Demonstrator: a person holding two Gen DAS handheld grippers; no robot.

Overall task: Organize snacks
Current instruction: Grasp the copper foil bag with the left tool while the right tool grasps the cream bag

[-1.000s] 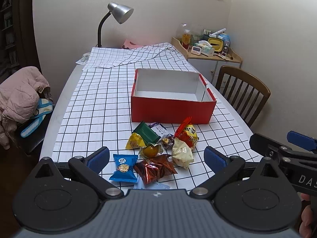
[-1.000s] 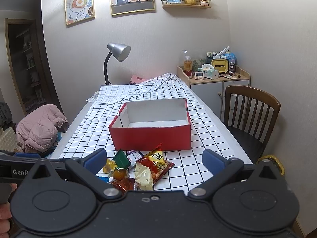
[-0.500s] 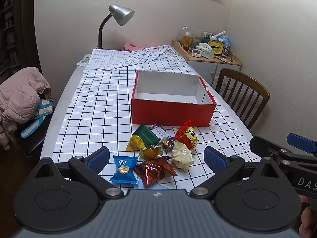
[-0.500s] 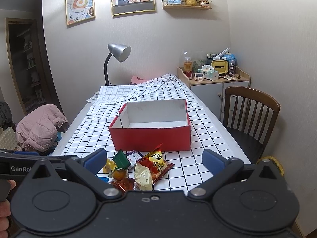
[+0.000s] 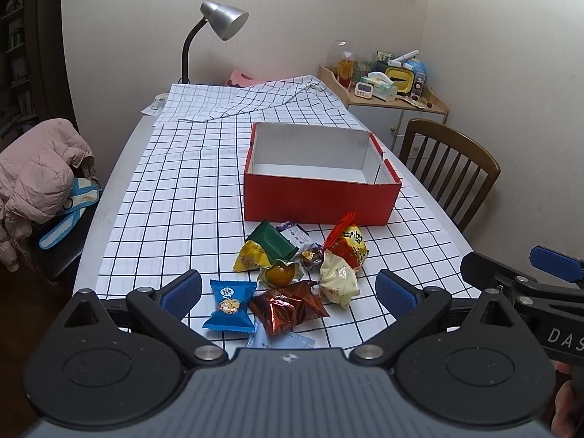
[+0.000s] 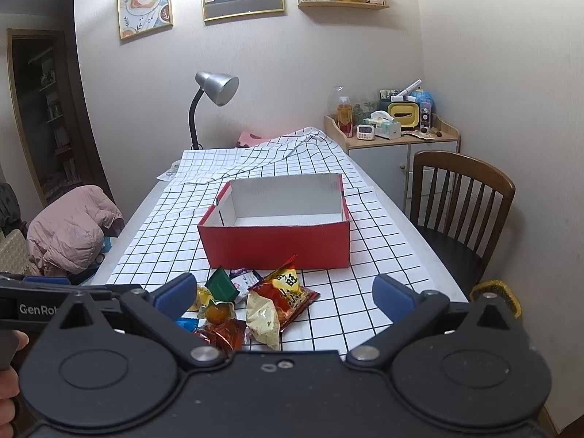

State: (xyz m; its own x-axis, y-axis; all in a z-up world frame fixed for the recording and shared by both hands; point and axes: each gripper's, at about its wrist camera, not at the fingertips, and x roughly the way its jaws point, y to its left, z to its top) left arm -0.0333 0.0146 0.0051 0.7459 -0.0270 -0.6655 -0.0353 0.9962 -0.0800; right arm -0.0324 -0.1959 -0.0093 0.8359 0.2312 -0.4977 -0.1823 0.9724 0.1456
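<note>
An empty red box (image 5: pixel 321 197) with white inside stands on the checked tablecloth; it also shows in the right wrist view (image 6: pixel 277 242). A pile of wrapped snacks lies in front of it: a blue cookie packet (image 5: pixel 230 304), a brown foil packet (image 5: pixel 286 310), a green packet (image 5: pixel 273 242), a red-yellow bag (image 5: pixel 348 244) and a cream bag (image 5: pixel 337 283). My left gripper (image 5: pixel 288 290) is open and empty, hovering near the pile's front. My right gripper (image 6: pixel 284 292) is open and empty, just right of it; its red-yellow bag (image 6: pixel 288 292) lies between the fingers' line of sight.
A grey desk lamp (image 5: pixel 219 25) stands at the table's far end. A wooden chair (image 5: pixel 449 168) stands at the right side, a pink jacket (image 5: pixel 36 175) on a chair at the left. A cluttered cabinet (image 6: pixel 398 138) stands in the far corner.
Both grippers have pulled back and risen slightly, so the box and snacks sit a little lower and farther in view. Nothing was gripped or moved.
</note>
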